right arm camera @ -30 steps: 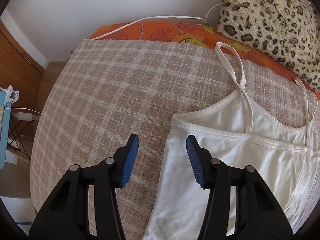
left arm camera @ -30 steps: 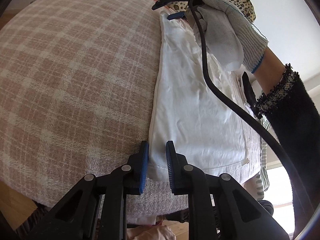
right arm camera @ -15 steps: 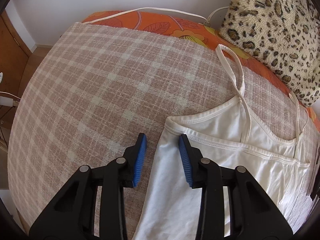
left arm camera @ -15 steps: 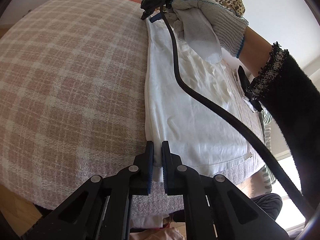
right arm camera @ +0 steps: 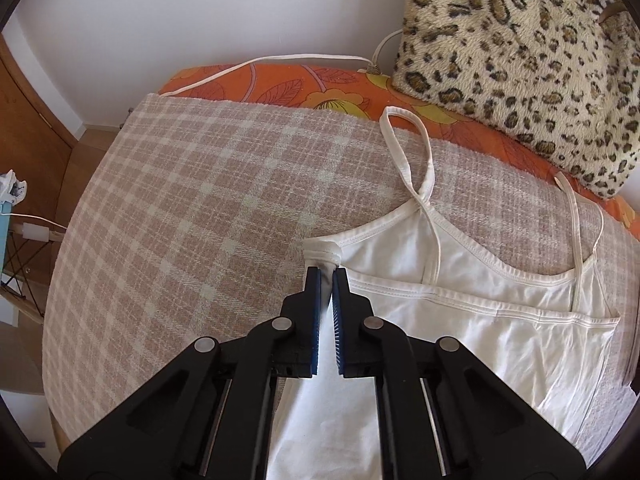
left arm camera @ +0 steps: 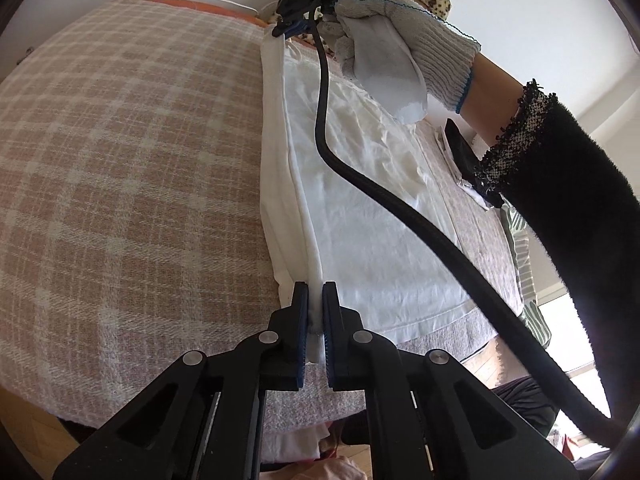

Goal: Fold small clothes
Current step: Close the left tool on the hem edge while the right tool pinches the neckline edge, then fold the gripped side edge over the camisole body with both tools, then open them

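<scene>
The white top (right arm camera: 480, 320) lies flat on the plaid blanket (right arm camera: 200, 220) of a bed, its straps toward the far edge where an orange sheet (right arm camera: 312, 92) and a leopard pillow (right arm camera: 520, 60) sit.

The left tongs (left arm camera: 315, 292) point steeply down at the near hem corner and are clenched on it: white cloth is pinched between the blue pads (left arm camera: 303, 304) and runs up out of them as a raised ridge. That ridge follows the top's left side edge away to the far corner, so the edge stands lifted off the blanket and partly doubled over.

At the far end, the right tongs (right arm camera: 326, 280) also aim steeply down and grasp the top's armpit corner; their jaws have just been closing, and a bunched lump of hem now sits between the pads (right arm camera: 314, 292). In the left wrist view these tongs (left arm camera: 294, 28) appear small at the top, held by a hand (left arm camera: 400, 40) in a knit glove, with a bare wrist and a black fuzzy sleeve (left arm camera: 568, 208) reaching in from the right. A black cable (left arm camera: 360, 184) trails from them across the top toward the near right.
</scene>
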### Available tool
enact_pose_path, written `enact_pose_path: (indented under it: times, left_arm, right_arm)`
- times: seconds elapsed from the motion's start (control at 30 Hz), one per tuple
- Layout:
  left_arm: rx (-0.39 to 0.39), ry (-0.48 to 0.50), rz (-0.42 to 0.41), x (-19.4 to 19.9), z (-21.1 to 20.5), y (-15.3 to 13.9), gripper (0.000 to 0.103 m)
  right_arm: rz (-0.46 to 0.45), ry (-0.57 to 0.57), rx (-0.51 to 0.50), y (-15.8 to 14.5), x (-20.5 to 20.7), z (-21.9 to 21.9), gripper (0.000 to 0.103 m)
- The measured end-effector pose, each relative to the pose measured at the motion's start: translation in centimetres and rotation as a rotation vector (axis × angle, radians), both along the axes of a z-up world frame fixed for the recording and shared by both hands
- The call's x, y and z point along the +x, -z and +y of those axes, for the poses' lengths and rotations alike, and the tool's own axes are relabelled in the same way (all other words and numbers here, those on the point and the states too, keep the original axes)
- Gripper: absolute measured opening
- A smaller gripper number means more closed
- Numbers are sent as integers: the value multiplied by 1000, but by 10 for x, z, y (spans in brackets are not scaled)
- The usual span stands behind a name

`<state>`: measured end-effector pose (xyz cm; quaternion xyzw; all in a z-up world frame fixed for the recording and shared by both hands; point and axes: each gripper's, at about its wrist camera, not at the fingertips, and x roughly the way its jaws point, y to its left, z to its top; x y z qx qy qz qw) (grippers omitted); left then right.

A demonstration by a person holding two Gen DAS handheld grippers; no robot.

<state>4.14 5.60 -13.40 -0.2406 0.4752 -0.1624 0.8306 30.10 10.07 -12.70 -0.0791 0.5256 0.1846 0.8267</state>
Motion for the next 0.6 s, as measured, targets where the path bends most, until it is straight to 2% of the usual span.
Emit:
enact_pose_path:
  times: [0.23, 0.4, 0.6]
  left_arm:
    - [-20, 85, -7, 9, -34, -5, 5]
    - [-19, 140, -7, 14, -57, -5, 5]
    - [-50, 191, 20, 25, -81, -3, 5]
  right_arm:
    - [-21, 60, 4, -15, 8, -57, 7]
    - [-12, 111, 14, -11, 15, -95, 7]
    - [-16, 132, 17, -6, 17, -120, 7]
